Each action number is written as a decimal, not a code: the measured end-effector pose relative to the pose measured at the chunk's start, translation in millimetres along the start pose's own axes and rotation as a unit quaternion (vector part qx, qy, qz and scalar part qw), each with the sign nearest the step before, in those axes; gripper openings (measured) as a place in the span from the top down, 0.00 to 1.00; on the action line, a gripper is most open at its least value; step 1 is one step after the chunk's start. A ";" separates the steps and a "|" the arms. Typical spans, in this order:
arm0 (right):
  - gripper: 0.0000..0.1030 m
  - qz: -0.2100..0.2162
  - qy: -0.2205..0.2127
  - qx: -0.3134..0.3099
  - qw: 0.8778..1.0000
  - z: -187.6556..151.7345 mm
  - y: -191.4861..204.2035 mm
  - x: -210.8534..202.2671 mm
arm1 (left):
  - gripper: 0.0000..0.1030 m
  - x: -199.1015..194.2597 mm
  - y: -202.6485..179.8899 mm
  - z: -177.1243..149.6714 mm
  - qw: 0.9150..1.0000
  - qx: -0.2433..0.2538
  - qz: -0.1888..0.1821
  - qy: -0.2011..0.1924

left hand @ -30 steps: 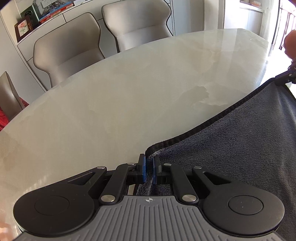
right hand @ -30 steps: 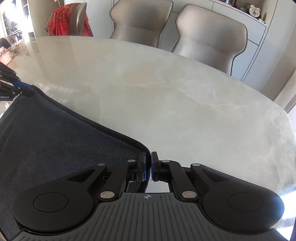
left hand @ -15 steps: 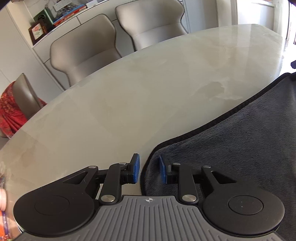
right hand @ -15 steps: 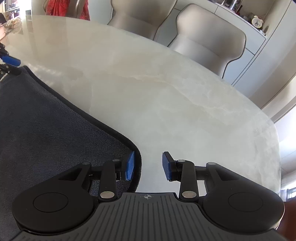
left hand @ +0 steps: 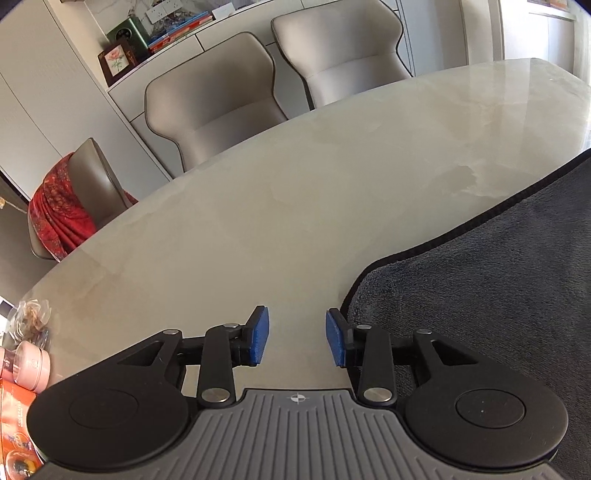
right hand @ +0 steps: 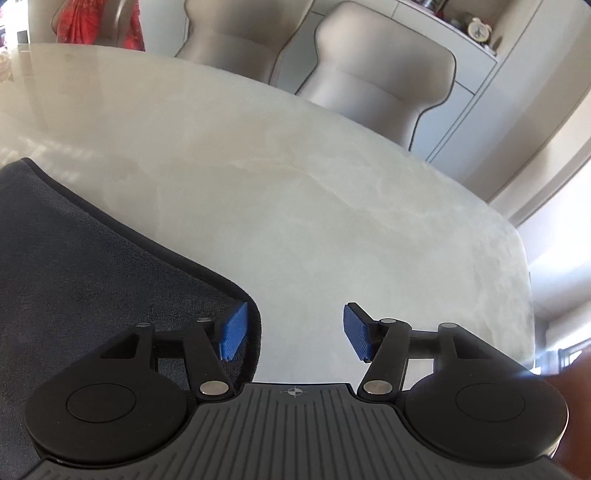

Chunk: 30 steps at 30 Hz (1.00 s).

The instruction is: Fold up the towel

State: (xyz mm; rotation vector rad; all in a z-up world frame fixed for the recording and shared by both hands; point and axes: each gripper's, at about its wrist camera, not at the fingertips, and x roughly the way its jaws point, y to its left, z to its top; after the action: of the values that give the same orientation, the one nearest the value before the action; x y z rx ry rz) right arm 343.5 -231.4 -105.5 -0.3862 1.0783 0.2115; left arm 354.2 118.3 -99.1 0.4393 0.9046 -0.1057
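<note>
Dark grey plush towel (left hand: 491, 280) with black piped edge flat on glossy marble table (left hand: 295, 177), left gripper (left hand: 297, 341) at its 9 o'clock corner, right gripper (right hand: 293, 332) at 3 o'clock, both spread apart, empty, pink jar (left hand: 31, 365) at far left

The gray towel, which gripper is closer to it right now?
Right. The right gripper has one finger over the gray towel corner; the left gripper sits just beside the corner.

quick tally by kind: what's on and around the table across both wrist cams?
Dark grey towel: 1
Marble table: 1
Beige chairs: 3
Red cloth over a chair: 1
Pink jar: 1
Framed flower picture: 1
Alarm clock: 1
Grippers, left gripper and right gripper, both open: 2
Total: 11
</note>
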 end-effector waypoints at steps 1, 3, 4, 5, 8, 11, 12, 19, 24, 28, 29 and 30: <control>0.43 -0.001 0.016 0.000 1.000 -2.5 -0.3 3.5 | 0.65 0.0 -0.8 -0.3 1.000 -0.002 -0.003 0.000; 0.43 -0.012 0.027 -0.010 1.000 -8.0 2.6 7.9 | 0.64 0.2 -4.0 1.0 1.000 -0.003 -0.006 0.000; 0.43 -0.011 0.016 -0.002 1.000 -8.9 1.3 4.7 | 0.65 0.1 -5.4 2.2 1.000 -0.002 -0.007 0.000; 0.43 -0.008 0.004 0.007 1.000 -9.6 -0.3 0.9 | 0.65 0.0 -6.8 3.4 1.000 -0.002 -0.008 0.000; 0.43 0.020 -0.017 0.043 0.999 -9.0 -5.2 -10.3 | 0.65 -2.9 -11.0 8.0 1.000 0.005 -0.020 -0.008; 0.43 0.041 -0.021 0.033 0.998 -13.1 9.6 -22.5 | 0.64 -9.2 -20.3 8.1 0.999 0.007 -0.040 -0.014; 0.43 0.049 -0.023 0.023 0.998 -16.2 18.8 -26.9 | 0.64 -12.4 -23.9 6.2 0.999 0.006 -0.046 -0.014; 0.42 0.137 -0.003 0.010 0.990 -50.9 73.0 -49.7 | 0.64 -39.2 -51.5 -26.4 0.997 -0.010 -0.079 0.006; 0.39 0.168 0.022 0.036 0.985 -75.7 89.4 -60.0 | 0.63 -57.6 -68.0 -49.6 0.995 -0.013 -0.093 0.016; 0.38 0.187 0.035 0.071 0.979 -97.5 94.4 -68.1 | 0.55 -71.4 -72.7 -65.7 0.993 -0.030 -0.109 0.022; 0.37 0.192 0.038 0.077 0.978 -103.9 96.1 -69.8 | 0.55 -72.7 -73.9 -69.4 0.993 -0.033 -0.110 0.026; 0.37 0.191 0.041 0.080 0.977 -109.6 98.3 -70.3 | 0.55 -73.7 -75.3 -73.0 0.993 -0.036 -0.111 0.030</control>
State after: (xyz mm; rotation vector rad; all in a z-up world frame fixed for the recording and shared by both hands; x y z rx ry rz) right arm 187.2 -184.7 -108.5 -0.0383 1.2373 0.4496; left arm 234.3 73.2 -105.2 0.2752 1.0107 -0.2635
